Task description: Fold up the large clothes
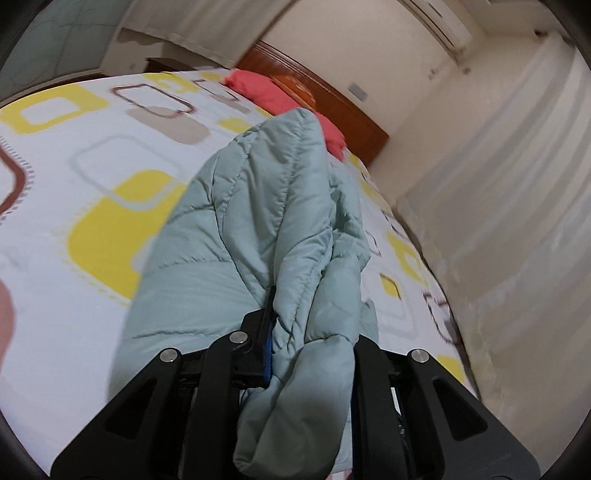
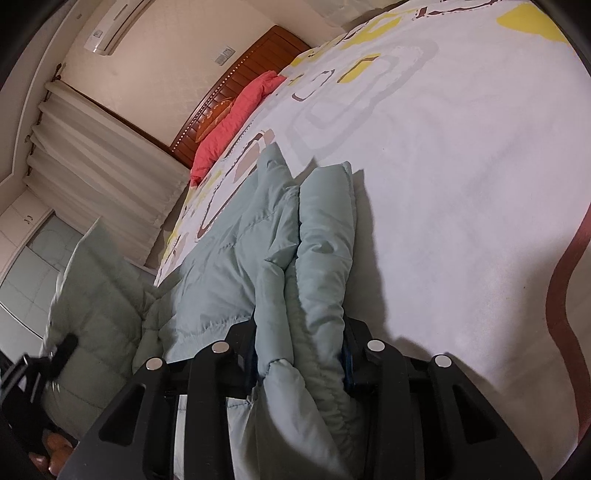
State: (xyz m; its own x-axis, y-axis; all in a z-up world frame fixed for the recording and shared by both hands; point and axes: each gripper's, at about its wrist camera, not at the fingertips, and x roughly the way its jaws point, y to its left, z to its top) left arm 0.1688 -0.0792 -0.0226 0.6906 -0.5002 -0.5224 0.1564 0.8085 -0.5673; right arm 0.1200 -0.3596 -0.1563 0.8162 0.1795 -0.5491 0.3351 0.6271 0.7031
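A pale green quilted jacket (image 1: 266, 206) is bunched up and lifted above the patterned bed sheet (image 1: 74, 295) in the left wrist view. My left gripper (image 1: 310, 332) is shut on a thick fold of it. In the right wrist view the jacket (image 2: 229, 251) lies along the bed's edge, and my right gripper (image 2: 301, 339) is shut on a padded fold that stays low on the sheet (image 2: 461, 184). At that view's left edge the left gripper (image 2: 55, 354) appears blurred, holding a raised part of the jacket.
A red quilt (image 1: 266, 92) lies against the wooden headboard (image 1: 332, 96) at the far end of the bed. Pale curtains (image 1: 498, 184) hang along the bed's side. An air conditioner (image 2: 114, 26) sits high on the wall.
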